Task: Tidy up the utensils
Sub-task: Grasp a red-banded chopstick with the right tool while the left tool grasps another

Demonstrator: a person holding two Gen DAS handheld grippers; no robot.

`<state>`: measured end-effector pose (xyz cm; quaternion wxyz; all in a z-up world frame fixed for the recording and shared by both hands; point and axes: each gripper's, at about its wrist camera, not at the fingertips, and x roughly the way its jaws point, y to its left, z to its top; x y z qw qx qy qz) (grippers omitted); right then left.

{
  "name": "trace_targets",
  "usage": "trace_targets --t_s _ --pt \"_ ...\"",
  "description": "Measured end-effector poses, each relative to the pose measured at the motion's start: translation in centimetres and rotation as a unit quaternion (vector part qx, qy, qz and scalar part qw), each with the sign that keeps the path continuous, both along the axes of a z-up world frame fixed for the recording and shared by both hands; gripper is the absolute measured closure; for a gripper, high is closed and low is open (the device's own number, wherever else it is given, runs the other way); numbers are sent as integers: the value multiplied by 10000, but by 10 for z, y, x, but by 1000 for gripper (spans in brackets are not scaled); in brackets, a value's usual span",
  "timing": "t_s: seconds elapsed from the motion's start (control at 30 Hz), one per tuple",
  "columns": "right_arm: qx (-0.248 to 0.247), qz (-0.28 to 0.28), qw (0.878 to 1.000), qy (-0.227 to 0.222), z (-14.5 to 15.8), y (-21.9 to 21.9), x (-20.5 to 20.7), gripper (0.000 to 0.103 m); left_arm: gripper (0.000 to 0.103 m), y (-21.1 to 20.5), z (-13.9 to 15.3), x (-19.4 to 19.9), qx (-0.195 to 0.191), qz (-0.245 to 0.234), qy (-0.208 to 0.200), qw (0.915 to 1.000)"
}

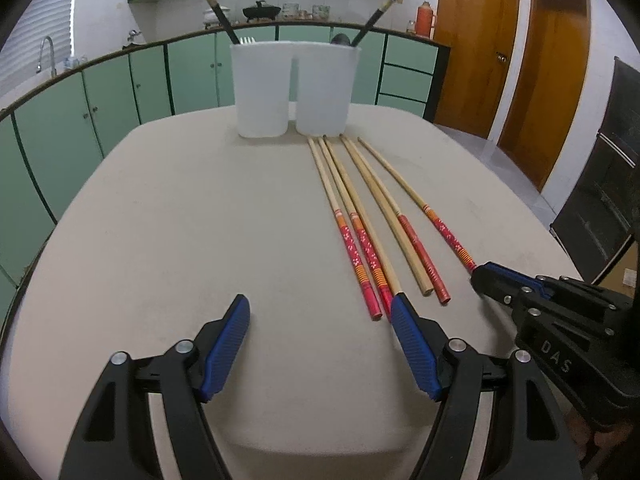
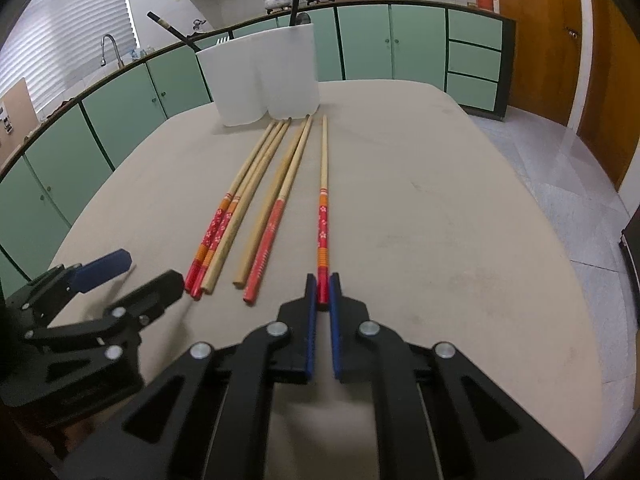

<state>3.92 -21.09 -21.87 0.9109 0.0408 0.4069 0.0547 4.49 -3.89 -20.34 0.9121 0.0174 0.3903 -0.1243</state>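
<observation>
Several bamboo chopsticks with red patterned ends lie side by side on the beige table (image 1: 160, 240). My right gripper (image 2: 323, 290) is shut on the red end of the rightmost chopstick (image 2: 323, 184), which still lies on the table; this gripper also shows in the left wrist view (image 1: 486, 276). My left gripper (image 1: 320, 312) is open and empty, low over the table, its right finger (image 1: 412, 344) beside the near ends of the left chopstick group (image 1: 360, 248). A white two-compartment holder (image 1: 296, 88) stands at the far edge with two black chopsticks (image 1: 218, 10) in it.
Green kitchen cabinets (image 1: 120, 92) and a counter with a sink tap (image 1: 44, 52) lie beyond the table. Wooden doors (image 1: 476, 44) stand at the right. A dark cabinet (image 1: 604, 184) is at the far right. The table (image 2: 460, 240) is bare to the right of the chopsticks.
</observation>
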Motion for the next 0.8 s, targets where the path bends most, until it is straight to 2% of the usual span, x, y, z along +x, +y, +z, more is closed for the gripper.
trace_targets --t_s 0.27,0.43,0.53,0.6,0.63,0.7,0.8 --pt "-53 40 10000 -33 -1 3 -2 98 33 -2 -3 4 109 91 106 9998" --pt "-78 47 10000 -34 -1 5 -2 97 41 -1 -3 5 93 180 127 9997" --pt "-95 62 9999 -40 -1 5 -2 96 54 -1 -3 6 81 209 137 9997" --pt "-105 65 9999 -39 -2 5 -2 96 72 0 -3 6 38 223 135 9997" --pt "-108 70 9999 -40 -1 5 -2 97 76 1 -3 6 0 229 137 9996" --pt "-120 85 9999 -35 -2 6 -2 98 92 3 -2 7 -96 229 151 9996" --pt "-83 108 9999 -27 -1 5 -1 98 97 4 -1 7 -204 172 169 9995"
